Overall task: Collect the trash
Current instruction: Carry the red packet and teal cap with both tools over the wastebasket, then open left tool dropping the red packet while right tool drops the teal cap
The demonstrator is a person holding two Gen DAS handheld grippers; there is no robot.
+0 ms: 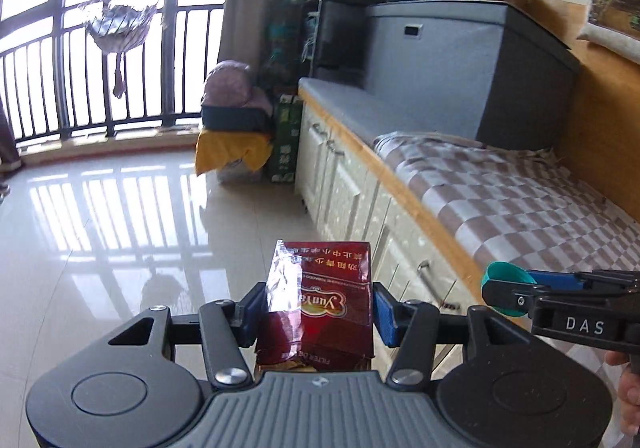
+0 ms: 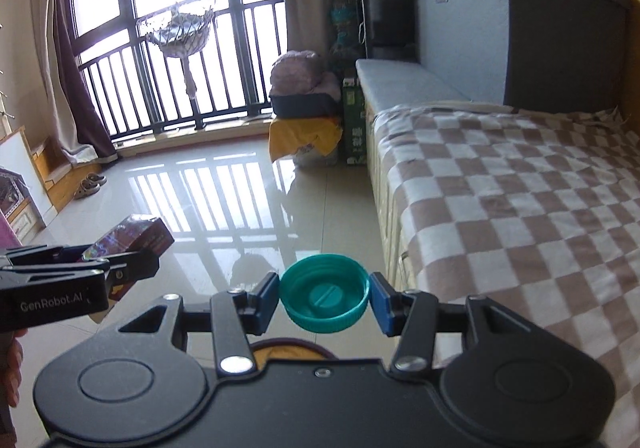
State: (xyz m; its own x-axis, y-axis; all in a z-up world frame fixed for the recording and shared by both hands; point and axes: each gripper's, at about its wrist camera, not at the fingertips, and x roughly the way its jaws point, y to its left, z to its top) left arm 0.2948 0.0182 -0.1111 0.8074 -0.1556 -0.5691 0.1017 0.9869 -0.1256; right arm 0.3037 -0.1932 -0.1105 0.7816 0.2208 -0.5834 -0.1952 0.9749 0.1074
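Right wrist: open tiled floor (image 2: 224, 207) beside bed edge (image 2: 384, 207).

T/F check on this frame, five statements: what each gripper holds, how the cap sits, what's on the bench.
1. The left gripper is shut on a red cigarette pack. True.
2. The right gripper is empty. False: it is shut on a teal bottle cap.
3. The cap's open side faces the camera. True.
4. The checkered blanket lies on the floor. False: it covers the bench.
5. The cigarette pack lies on the tiled floor. False: it is held above it.
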